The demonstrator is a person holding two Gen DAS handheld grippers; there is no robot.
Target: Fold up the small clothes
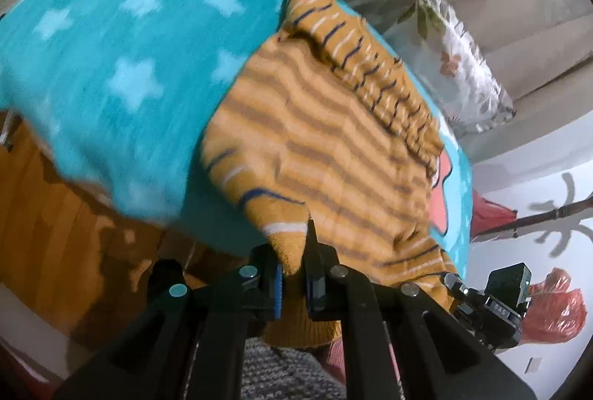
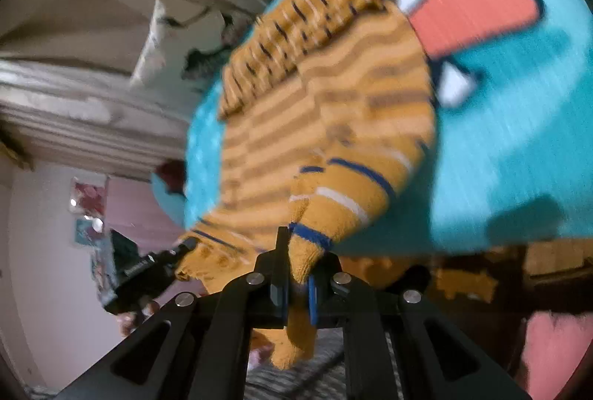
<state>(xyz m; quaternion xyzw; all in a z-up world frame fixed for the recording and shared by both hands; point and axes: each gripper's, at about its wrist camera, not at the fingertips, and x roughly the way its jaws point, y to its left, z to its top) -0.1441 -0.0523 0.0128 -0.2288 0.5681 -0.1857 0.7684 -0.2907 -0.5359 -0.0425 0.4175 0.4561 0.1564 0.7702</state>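
Spreading across the left wrist view, a teal star-print blanket (image 1: 122, 73) is carrying one mustard striped garment (image 1: 333, 140), with a floral cushion (image 1: 463, 66) lying behind. The left gripper (image 1: 292, 274) is clamping the garment's near corner between its two fingers; the other gripper (image 1: 493, 303) is showing at the right. From the right wrist, the right gripper (image 2: 296, 285) is pinching a second corner (a blue-banded cuff), the garment (image 2: 333, 111) stretching away over the blanket (image 2: 519, 140).

No legible text, label or number anywhere.
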